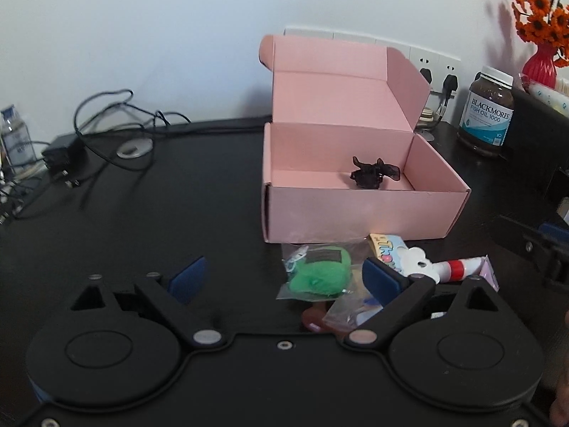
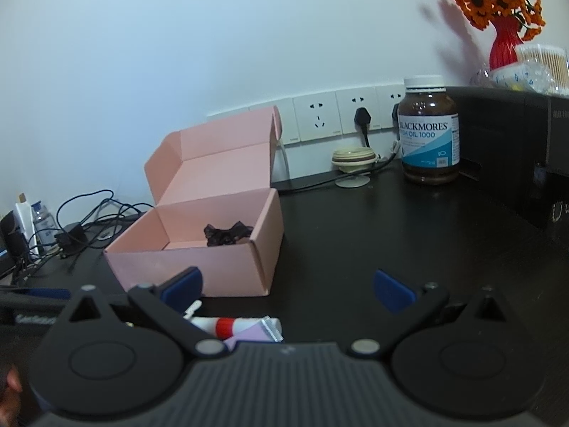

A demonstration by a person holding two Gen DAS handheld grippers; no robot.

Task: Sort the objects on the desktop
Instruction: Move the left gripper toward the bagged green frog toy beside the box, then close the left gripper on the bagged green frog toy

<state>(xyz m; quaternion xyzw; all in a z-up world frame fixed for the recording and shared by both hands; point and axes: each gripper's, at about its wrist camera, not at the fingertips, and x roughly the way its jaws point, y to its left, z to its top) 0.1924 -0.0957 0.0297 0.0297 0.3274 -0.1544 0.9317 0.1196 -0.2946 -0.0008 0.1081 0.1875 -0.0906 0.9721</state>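
Pink cardboard box (image 1: pixel 355 213) stands open, holding a black bow (image 1: pixel 373 172). Left gripper (image 1: pixel 284 277), jaws apart, hovers beside a green bagged toy (image 1: pixel 318 277). Right gripper (image 2: pixel 288 286) gapes empty.

Fish-oil bottle (image 2: pixel 428 135), red vase (image 2: pixel 505 44) of orange flowers, tangled cables (image 1: pixel 106 121).
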